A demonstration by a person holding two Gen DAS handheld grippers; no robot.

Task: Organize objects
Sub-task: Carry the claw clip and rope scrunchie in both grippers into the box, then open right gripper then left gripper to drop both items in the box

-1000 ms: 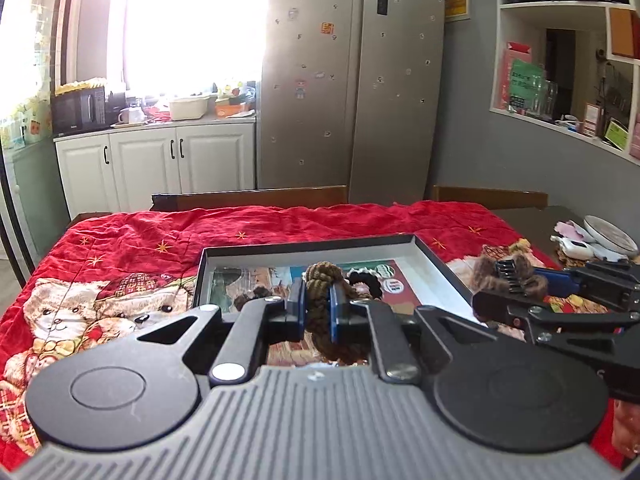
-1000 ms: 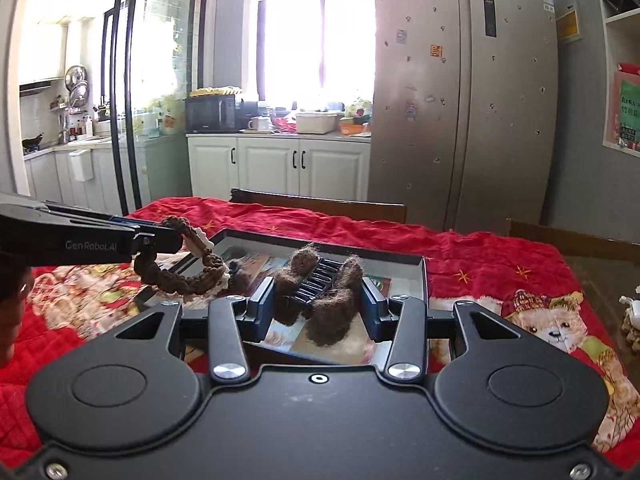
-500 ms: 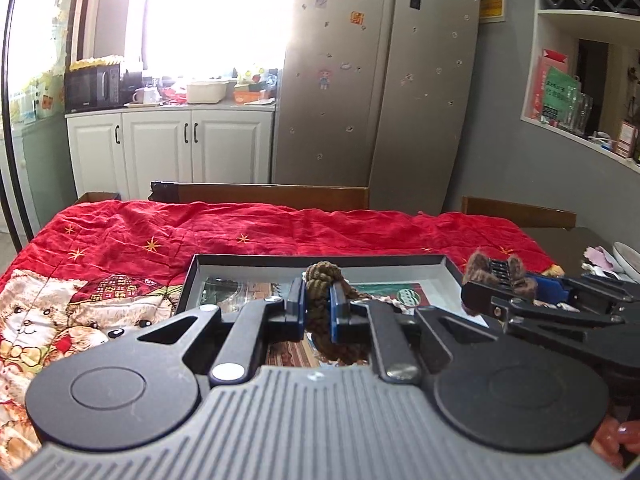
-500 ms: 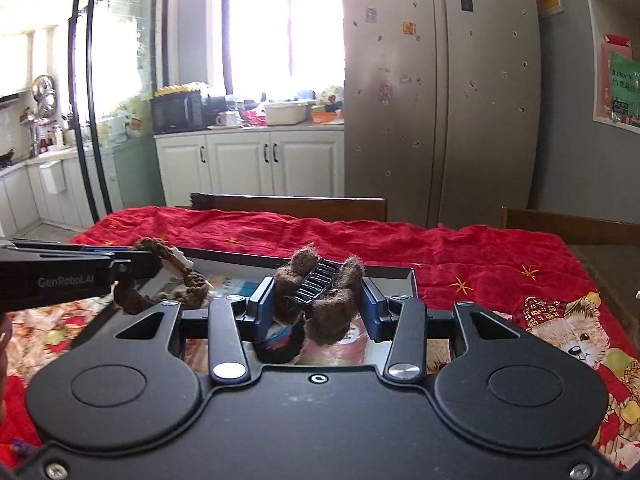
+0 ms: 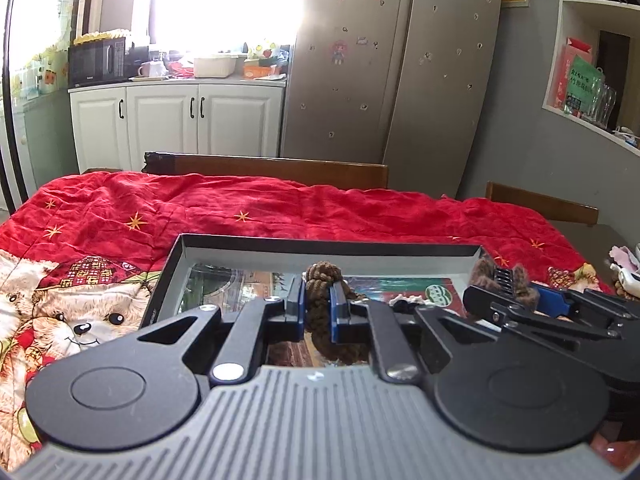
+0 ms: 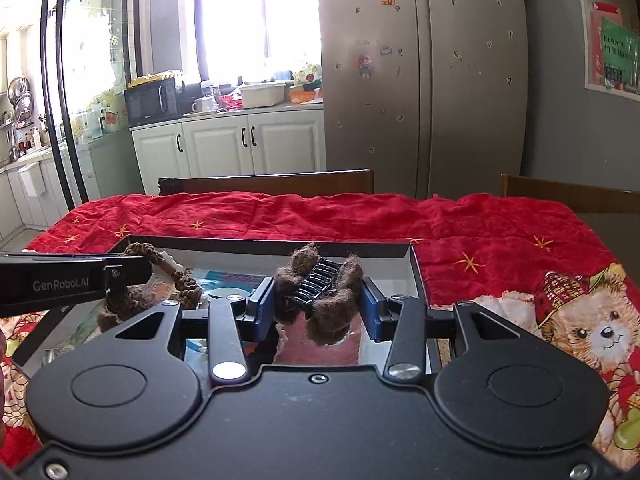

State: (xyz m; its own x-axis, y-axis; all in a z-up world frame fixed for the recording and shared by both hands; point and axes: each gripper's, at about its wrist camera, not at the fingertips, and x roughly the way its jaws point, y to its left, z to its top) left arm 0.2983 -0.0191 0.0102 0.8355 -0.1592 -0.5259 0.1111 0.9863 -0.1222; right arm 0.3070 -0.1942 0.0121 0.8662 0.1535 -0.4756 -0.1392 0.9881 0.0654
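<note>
Above the black tray [image 6: 414, 276], a brown braided cord [image 5: 320, 312] is clamped by the left gripper [image 5: 318, 312], and a furry hair claw [image 6: 320, 292] by the right gripper [image 6: 318, 312].

Home kitchen, fridge [image 5: 394, 64], cabinets [image 5: 176, 120], microwave [image 6: 154, 100]

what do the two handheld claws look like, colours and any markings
Both are matte black plastic with two round discs on the body, silver pivot screws on the link arms, and blue finger pads. The left claw has a ribbed grey base, and white "GenRobot.AI" lettering on its side. The right claw has a smooth black base.
</note>
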